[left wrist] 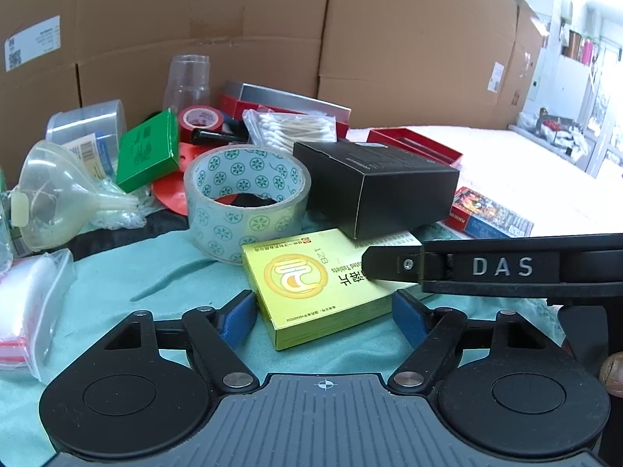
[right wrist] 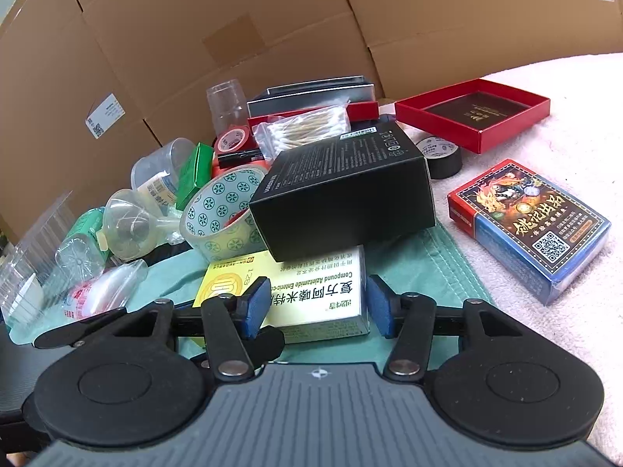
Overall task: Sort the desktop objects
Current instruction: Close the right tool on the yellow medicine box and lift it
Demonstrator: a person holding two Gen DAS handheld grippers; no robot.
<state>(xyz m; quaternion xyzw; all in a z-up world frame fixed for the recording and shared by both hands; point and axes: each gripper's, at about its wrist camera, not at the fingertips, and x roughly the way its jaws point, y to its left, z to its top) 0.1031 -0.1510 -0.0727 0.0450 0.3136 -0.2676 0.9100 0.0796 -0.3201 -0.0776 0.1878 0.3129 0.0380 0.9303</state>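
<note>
A yellow-green tablet box (left wrist: 311, 284) lies on a teal cloth (left wrist: 155, 272), its far end under a black box (left wrist: 373, 186). My left gripper (left wrist: 325, 317) is open, its blue pads either side of the tablet box's near corner. My right gripper (right wrist: 317, 305) is open too, its pads astride the same tablet box (right wrist: 311, 295) from the other side. The right gripper's finger (left wrist: 393, 266) lies across the box top in the left wrist view. The black box (right wrist: 346, 194) leans on a patterned tape roll (right wrist: 222, 214).
A clutter pile holds a green box (left wrist: 150, 151), a funnel (left wrist: 50, 194), red tape (left wrist: 198, 118), cotton swabs (left wrist: 292, 128), a clear cup (left wrist: 189, 81) and zip bags (left wrist: 27, 311). A card deck (right wrist: 529, 225), black tape (right wrist: 442, 155) and a red tray (right wrist: 475, 111) lie right. Cardboard boxes (right wrist: 272, 19) stand behind.
</note>
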